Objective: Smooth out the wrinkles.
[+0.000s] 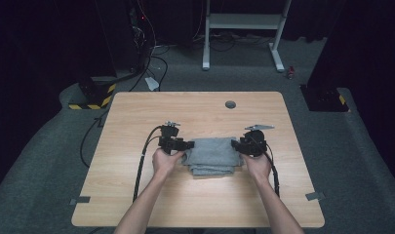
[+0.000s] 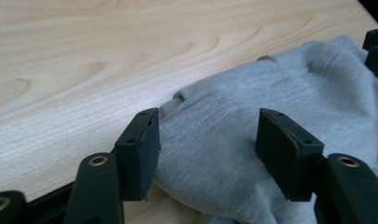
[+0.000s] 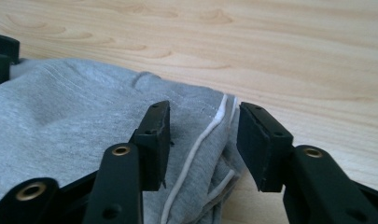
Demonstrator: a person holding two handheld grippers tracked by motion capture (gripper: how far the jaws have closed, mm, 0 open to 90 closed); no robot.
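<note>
Your left gripper, right gripper: jaws released, straddling opposite ends of folded grey garment, mid-tabletop, nearer its near edge

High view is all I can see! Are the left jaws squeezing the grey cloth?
Observer: No. The left gripper has its jaws apart, with the grey cloth lying loose between them.
Operator: And the other one?
Observer: The right gripper is open too, with its jaws on either side of the cloth's edge.
Operator: Is there anything on the cloth?
Observer: Yes, a white cord runs along that edge, between the right jaws.
</note>
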